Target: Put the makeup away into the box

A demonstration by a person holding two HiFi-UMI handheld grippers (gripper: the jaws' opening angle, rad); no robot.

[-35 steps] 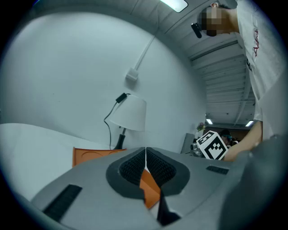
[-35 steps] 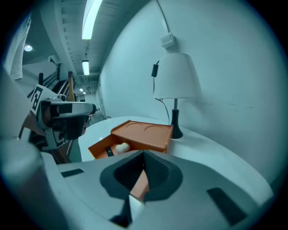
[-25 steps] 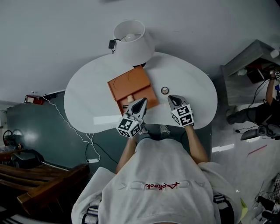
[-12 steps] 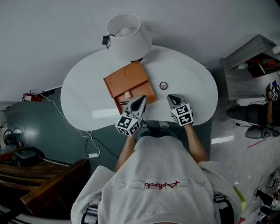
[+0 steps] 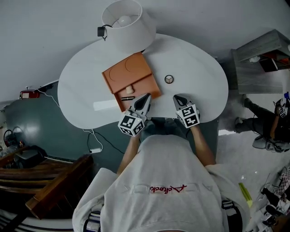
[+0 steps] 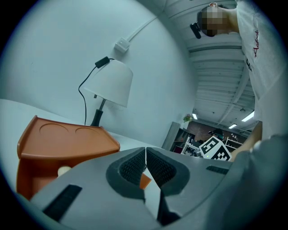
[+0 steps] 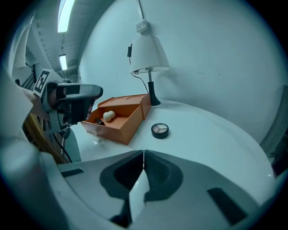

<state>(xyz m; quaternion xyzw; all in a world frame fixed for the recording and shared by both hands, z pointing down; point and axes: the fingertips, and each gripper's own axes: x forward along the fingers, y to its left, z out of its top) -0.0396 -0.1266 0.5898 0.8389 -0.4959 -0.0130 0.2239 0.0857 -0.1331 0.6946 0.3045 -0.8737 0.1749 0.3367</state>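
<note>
Lamp (image 5: 127, 25) behind box (image 5: 128, 74) on table (image 5: 199, 77) — compact (image 5: 169, 79) right of box; sponge (image 5: 129, 89), perhaps pencil (image 5: 127, 98), in drawer (image 5: 147, 88).

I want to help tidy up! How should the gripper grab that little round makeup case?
Probably pinch the round compact across its rim from above with the right gripper, the nearer one. It lies flat and low on the table.

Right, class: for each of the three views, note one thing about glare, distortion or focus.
Head view: dim overall, with a pale glare patch on the white table. Left gripper view: wide-lens bending, dark rounded corners, lamp evenly lit. Right gripper view: same bending, ceiling lights glaring at upper left, compact sharp.
</note>
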